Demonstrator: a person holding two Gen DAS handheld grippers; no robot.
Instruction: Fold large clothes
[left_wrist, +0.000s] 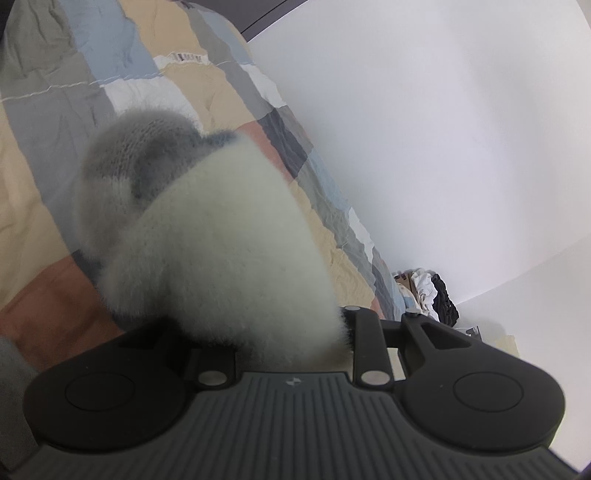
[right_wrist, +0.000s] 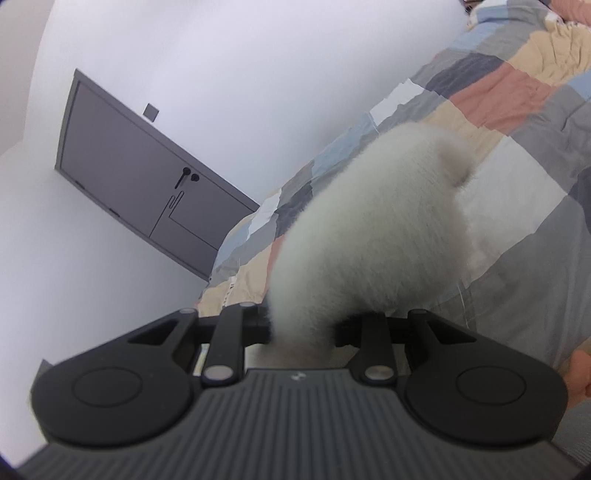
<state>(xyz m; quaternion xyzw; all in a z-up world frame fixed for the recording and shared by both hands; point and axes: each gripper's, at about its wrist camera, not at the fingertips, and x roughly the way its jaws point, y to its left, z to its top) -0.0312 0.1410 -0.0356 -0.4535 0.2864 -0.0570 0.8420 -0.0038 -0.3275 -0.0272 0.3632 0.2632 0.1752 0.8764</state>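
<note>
I have both the left gripper (left_wrist: 280, 332) and right gripper (right_wrist: 303, 328) clamped on the fluffy white-and-grey knit sweater (left_wrist: 221, 240), lifting it off the patchwork quilt (left_wrist: 44, 155) to spread.

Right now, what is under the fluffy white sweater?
Under the fluffy sweater lies a patchwork quilt of tan, grey, blue and rust squares. Both tongs, left and right, pinch it. The quilt directly beneath it is covered.
</note>
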